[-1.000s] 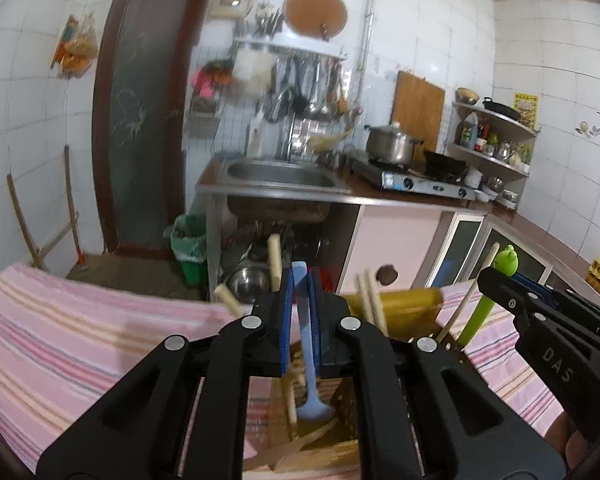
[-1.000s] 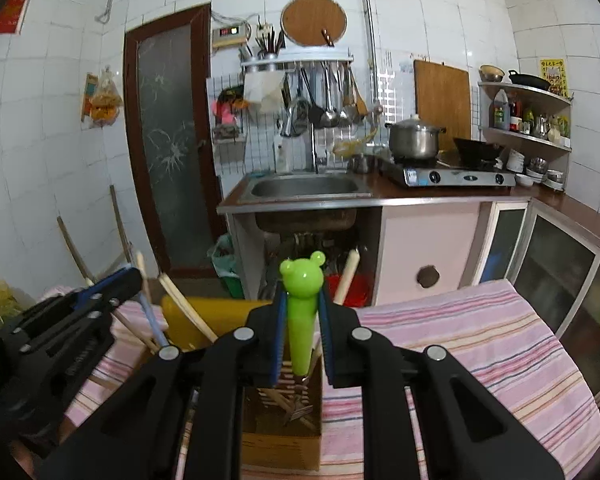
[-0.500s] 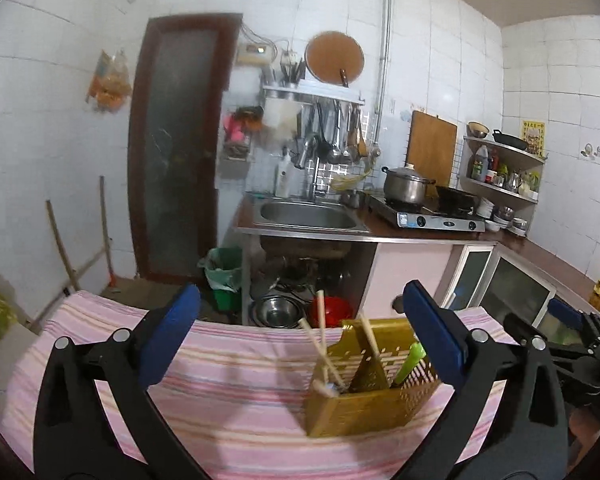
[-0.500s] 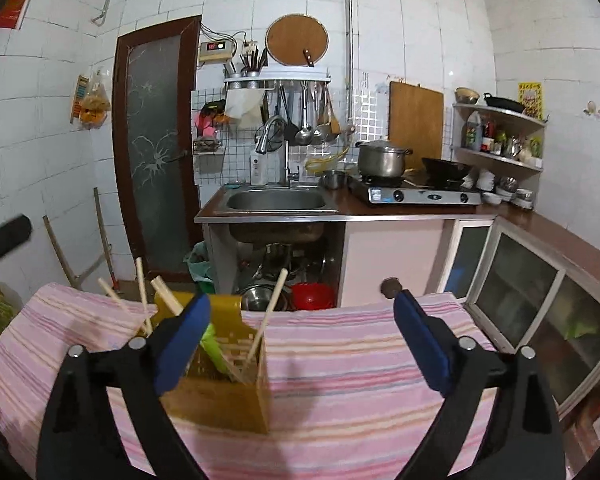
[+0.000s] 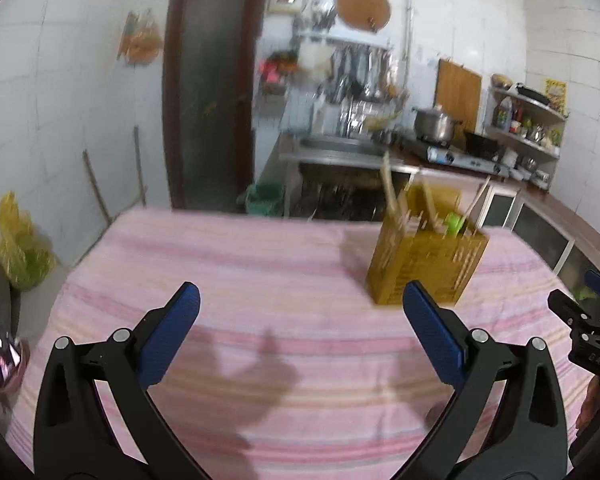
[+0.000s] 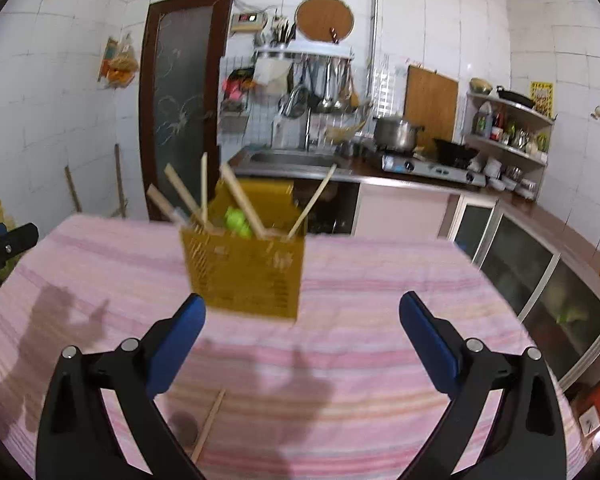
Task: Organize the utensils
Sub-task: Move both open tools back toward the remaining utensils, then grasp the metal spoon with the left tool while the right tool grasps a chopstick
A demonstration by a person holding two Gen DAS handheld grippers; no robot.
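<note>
Both my left gripper point(image 5: 300, 344) and right gripper point(image 6: 302, 344) hung spread and empty, since the yellow slotted plastic utensil holder point(image 6: 244, 276) near the pink striped table's point(image 6: 380, 360) far edge held the utensils.

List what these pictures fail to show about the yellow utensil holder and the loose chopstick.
- Left wrist view: the yellow slotted plastic utensil holder is motion-blurred; its chopsticks cannot be counted.
- Right wrist view: the green plastic utensil shows only its top; the holder's wall hides the rest.
- Right wrist view: the loose wooden chopstick is blurred.

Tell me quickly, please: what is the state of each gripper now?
Left gripper: open, holding nothing.
Right gripper: open, holding nothing.
</note>
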